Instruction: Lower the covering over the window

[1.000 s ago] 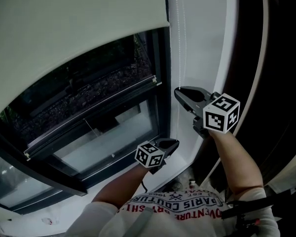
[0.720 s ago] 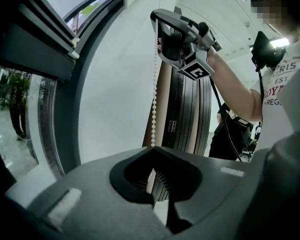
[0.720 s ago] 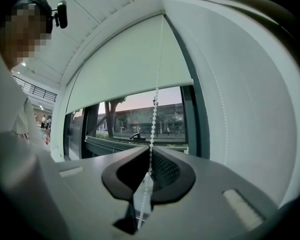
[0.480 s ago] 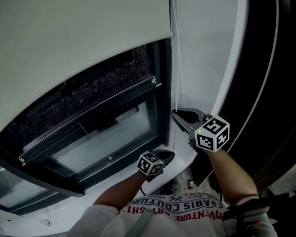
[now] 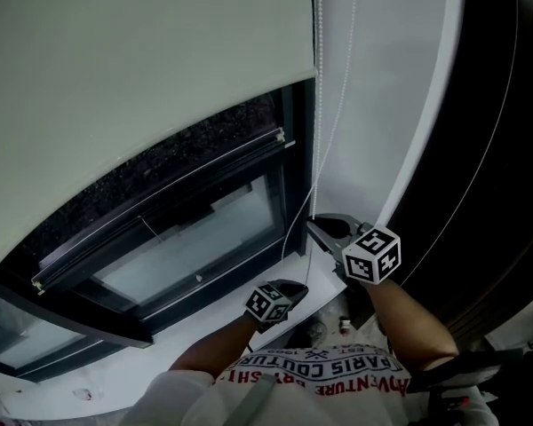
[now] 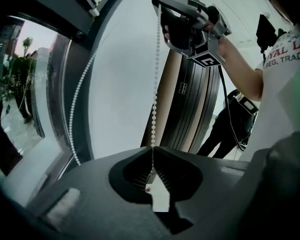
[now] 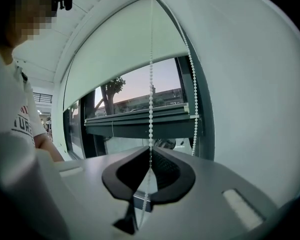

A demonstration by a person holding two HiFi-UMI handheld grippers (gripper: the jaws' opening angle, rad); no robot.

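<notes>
A pale roller blind (image 5: 142,78) hangs over the upper part of the dark-framed window (image 5: 186,238). Its white bead chain (image 5: 318,105) runs down the window's right edge. My right gripper (image 5: 313,224) is shut on that chain low beside the frame. In the right gripper view the beads (image 7: 151,84) pass straight down between the closed right gripper (image 7: 150,156). Lower, near the sill, my left gripper (image 5: 295,287) is shut on the same strand. The left gripper view shows the chain (image 6: 156,74) taut from the right gripper (image 6: 161,6) down into the left gripper (image 6: 152,156). The loop's other strand (image 6: 82,99) hangs slack.
A white wall reveal (image 5: 373,105) stands right of the window, with a dark ribbed panel (image 5: 506,149) beyond it. The white sill (image 5: 71,389) runs along the bottom left. Small items lie on the floor (image 5: 345,327) near my body.
Both grippers have come down with the chain, the right from mid-frame height to near the sill. The blind's lower edge has dropped further over the glass.
</notes>
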